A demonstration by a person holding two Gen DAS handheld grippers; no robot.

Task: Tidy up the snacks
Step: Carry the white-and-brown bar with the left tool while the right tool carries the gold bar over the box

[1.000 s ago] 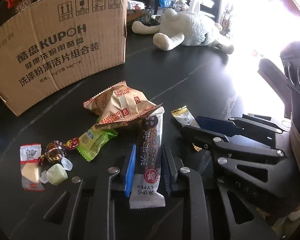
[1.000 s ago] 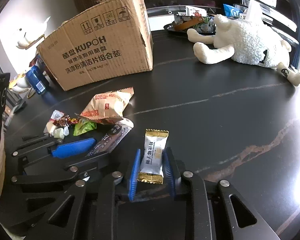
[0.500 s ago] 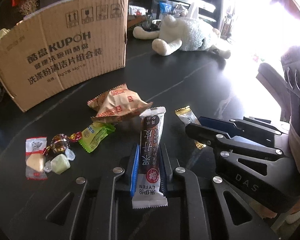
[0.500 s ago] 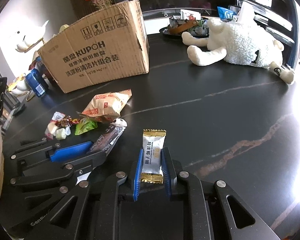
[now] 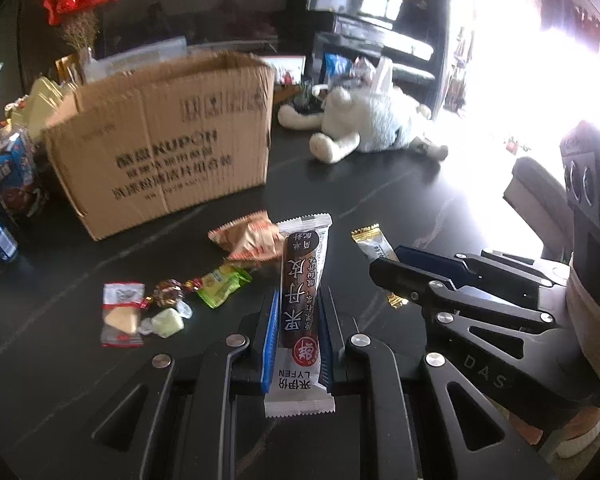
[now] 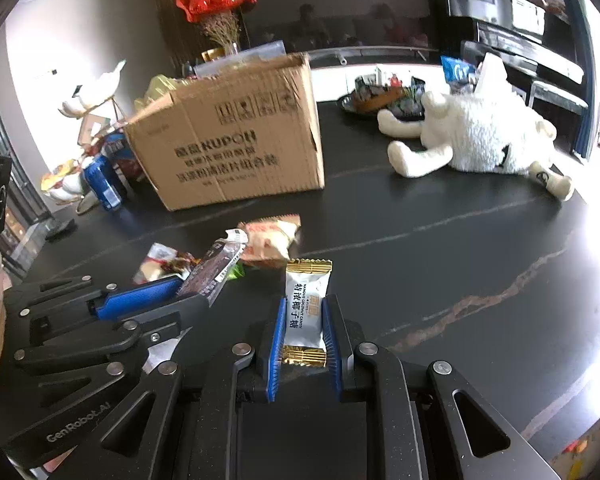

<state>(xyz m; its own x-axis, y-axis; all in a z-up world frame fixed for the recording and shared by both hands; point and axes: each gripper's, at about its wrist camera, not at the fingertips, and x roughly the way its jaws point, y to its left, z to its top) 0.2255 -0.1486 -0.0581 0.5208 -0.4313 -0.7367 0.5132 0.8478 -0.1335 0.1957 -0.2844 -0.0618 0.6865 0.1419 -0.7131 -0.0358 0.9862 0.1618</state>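
Nearest the lens, the left gripper has its blue-padded fingers closed on a long brown fruit-leather bar, which stands nearly upright between them with its white end hanging toward the camera. The right gripper likewise has its fingers closed on a white coconut candy with gold ends (the gold crimps project above and below the pads). Each gripper also shows in the other's view, the two side by side above the dark desk.

Beyond the fingers, loose on the desk: a white-and-red packet, a pale green wrapped sweet, a foil-wrapped sweet, a green sachet and an orange biscuit packet, lying close together in a ragged row.

Farther back stands an open cardboard box printed KUPOH, with blue cans and packets just beside its left side. To the right, well apart from the box, a white plush toy lies on the desk. A red foil balloon shows behind.
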